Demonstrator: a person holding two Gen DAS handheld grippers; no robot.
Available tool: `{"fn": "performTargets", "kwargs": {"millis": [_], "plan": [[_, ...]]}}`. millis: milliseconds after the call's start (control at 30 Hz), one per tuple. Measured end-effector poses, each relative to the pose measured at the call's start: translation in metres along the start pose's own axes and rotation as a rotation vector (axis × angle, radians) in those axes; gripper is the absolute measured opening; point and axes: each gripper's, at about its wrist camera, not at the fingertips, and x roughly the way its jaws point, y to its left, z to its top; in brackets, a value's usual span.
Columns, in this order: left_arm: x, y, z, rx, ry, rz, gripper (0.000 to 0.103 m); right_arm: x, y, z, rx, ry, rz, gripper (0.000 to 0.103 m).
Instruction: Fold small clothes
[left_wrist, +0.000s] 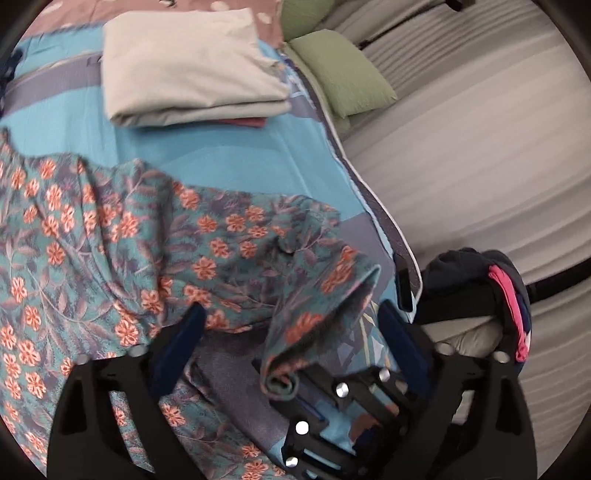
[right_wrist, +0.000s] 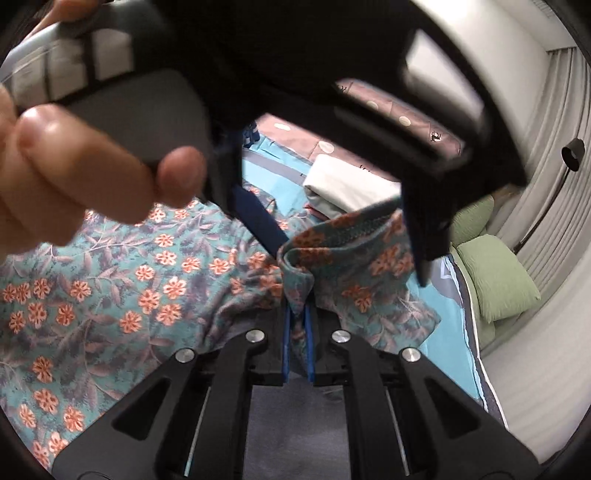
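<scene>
While I am pinching a bunched corner of the floral garment (right_wrist: 295, 273) in the right gripper (right_wrist: 297, 332) above the bed (left_wrist: 229, 147) | left gripper (left_wrist: 291, 317) fingers standing wide around that corner, unpressed | next: closing left fingers on the hem.

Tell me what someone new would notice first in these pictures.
The teal garment with orange flowers sprawls over the blue bedspread. The right tongs pinch one corner of it, while the left tongs stand open around the lifted fold. A folded cream pile sits further up the bed.
</scene>
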Motion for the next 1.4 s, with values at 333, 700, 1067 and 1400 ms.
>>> {"fn": "performTargets", "kwargs": {"millis": [333, 700, 1067, 1400], "plan": [[-0.024, 0.003, -0.005, 0.047, -0.088, 0.078, 0.003, -0.002, 0.004, 0.002, 0.034, -0.009, -0.028, 0.008], [-0.078, -0.019, -0.015, 0.122, -0.208, 0.081, 0.002, -0.033, 0.02, 0.019, 0.023, -0.126, -0.07, 0.045], [-0.119, -0.035, -0.03, 0.166, -0.296, 0.079, 0.003, -0.056, 0.036, 0.047, 0.047, -0.202, -0.089, 0.006], [-0.187, -0.014, -0.035, 0.136, -0.43, 0.068, 0.003, -0.069, 0.068, 0.102, -0.049, -0.277, -0.102, 0.005]]}}
